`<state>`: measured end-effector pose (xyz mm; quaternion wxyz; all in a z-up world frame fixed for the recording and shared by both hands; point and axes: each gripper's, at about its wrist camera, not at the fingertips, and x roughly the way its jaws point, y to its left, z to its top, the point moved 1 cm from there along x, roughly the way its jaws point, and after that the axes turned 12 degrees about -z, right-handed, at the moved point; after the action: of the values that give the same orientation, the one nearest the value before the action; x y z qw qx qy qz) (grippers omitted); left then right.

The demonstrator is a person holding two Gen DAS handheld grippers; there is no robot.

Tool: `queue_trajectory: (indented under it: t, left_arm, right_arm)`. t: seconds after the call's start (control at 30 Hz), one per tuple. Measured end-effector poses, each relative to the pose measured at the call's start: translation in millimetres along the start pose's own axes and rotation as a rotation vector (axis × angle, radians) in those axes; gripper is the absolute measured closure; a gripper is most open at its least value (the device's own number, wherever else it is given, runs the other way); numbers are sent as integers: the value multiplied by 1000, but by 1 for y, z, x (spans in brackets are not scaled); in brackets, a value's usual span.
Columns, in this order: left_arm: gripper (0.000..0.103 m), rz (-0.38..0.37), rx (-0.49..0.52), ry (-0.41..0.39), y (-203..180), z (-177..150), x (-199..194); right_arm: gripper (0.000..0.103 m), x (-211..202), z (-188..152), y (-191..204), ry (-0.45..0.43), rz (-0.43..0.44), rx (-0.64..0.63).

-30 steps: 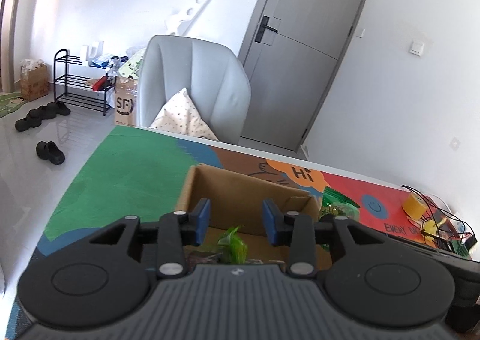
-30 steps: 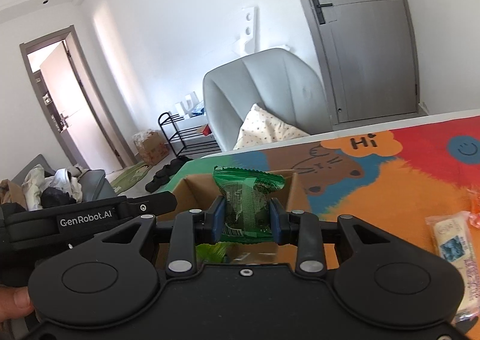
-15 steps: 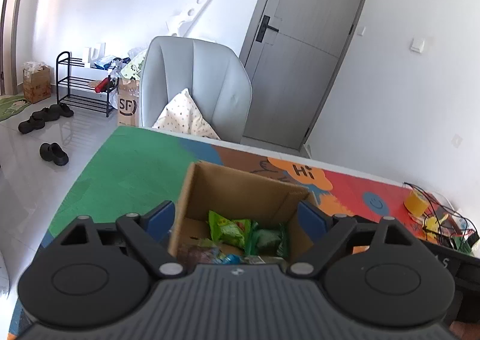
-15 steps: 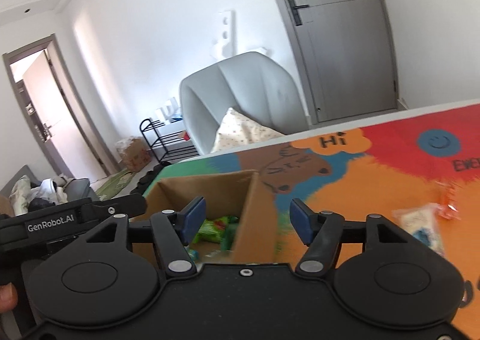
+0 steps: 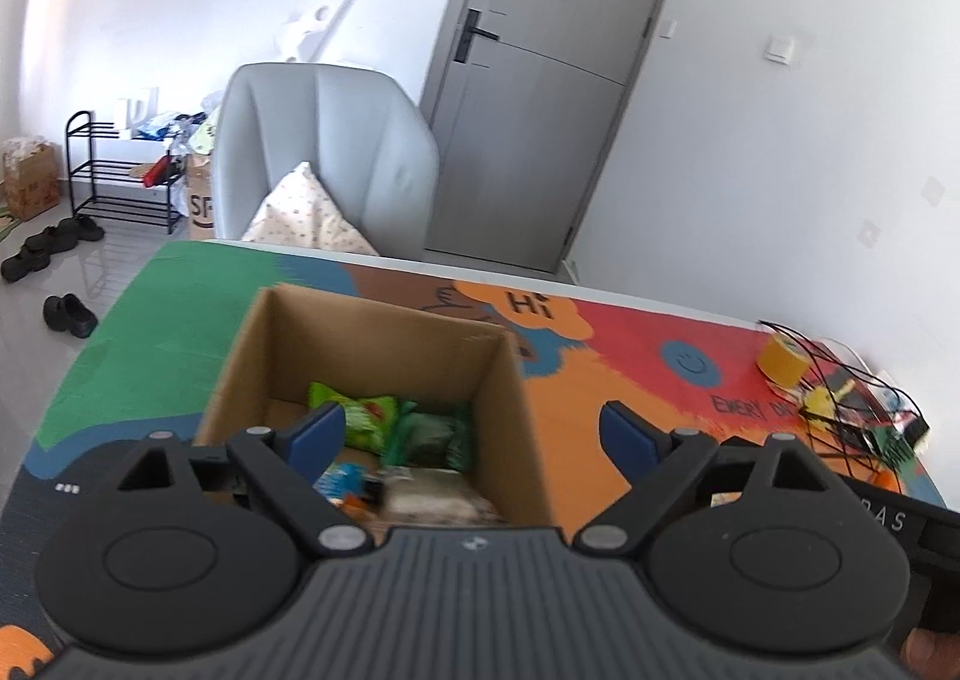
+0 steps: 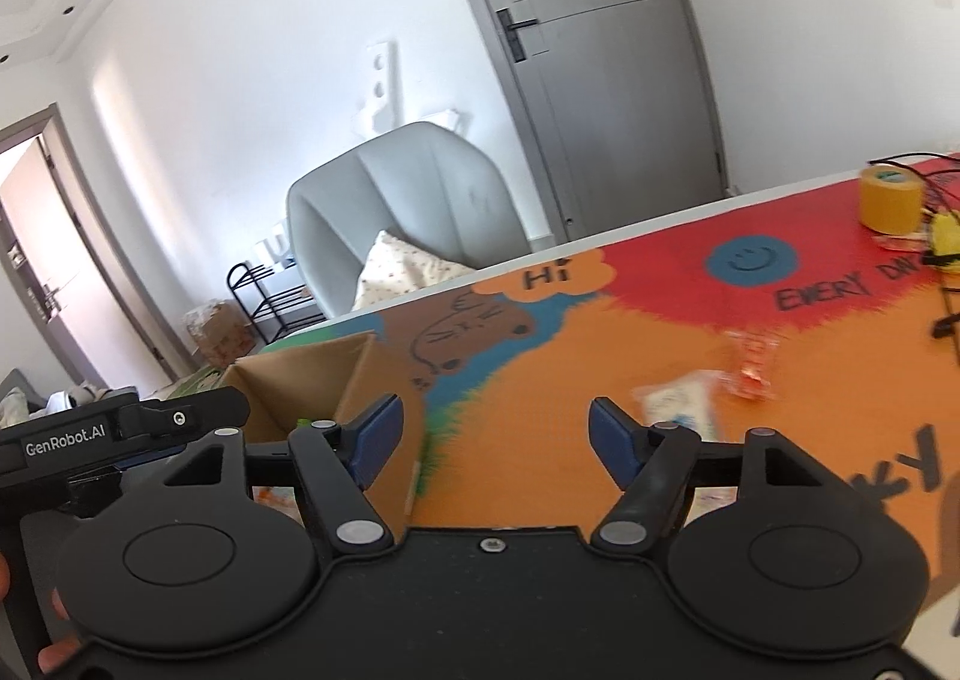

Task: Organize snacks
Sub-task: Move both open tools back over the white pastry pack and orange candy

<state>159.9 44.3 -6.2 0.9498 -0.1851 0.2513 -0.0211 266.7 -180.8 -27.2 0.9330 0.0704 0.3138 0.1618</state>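
Beyond the opening, empty right gripper (image 6: pixel 492 437), white snack packet (image 6: pixel 681 407), seemingly flat

From my left gripper (image 5: pixel 474 434) the cardboard box (image 5: pixel 372 356) is open at the top, so I can go straight down into it, though its right wall stands between my fingers and snack packets (image 5: pixel 390 422) cover most of its floor. Ahead of my right gripper (image 6: pixel 492 440) the orange stretch of the mat (image 6: pixel 540 380) lies bare, with the box just to its left and two wrapped snacks (image 6: pixel 720 386) near on the right. The far right corner is crowded by a yellow tape roll (image 6: pixel 888 200) and black wires (image 5: pixel 840 392)
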Motion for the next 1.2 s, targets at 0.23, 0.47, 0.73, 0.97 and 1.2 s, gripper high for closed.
queue_trajectory:
  t: [0.23, 0.47, 0.73, 0.97, 1.2]
  left_arm:
    - [12, -47, 38, 24, -34, -12, 11]
    - [12, -86, 92, 54, -69, -21, 29]
    - [12, -112, 109, 108, -100, -34, 59]
    - [12, -120, 106, 161, -122, -48, 90]
    - [13, -110, 120, 214, -137, -59, 124]
  right_arm:
    - [34, -13, -8, -35, -4, -47, 39]
    - [34, -22, -14, -72, -8, -84, 97]
    - [34, -24, -21, -110, -4, -106, 150]
    - [34, -17, -26, -141, 9, -111, 196]
    - [35, -3, -31, -166, 30, -106, 242]
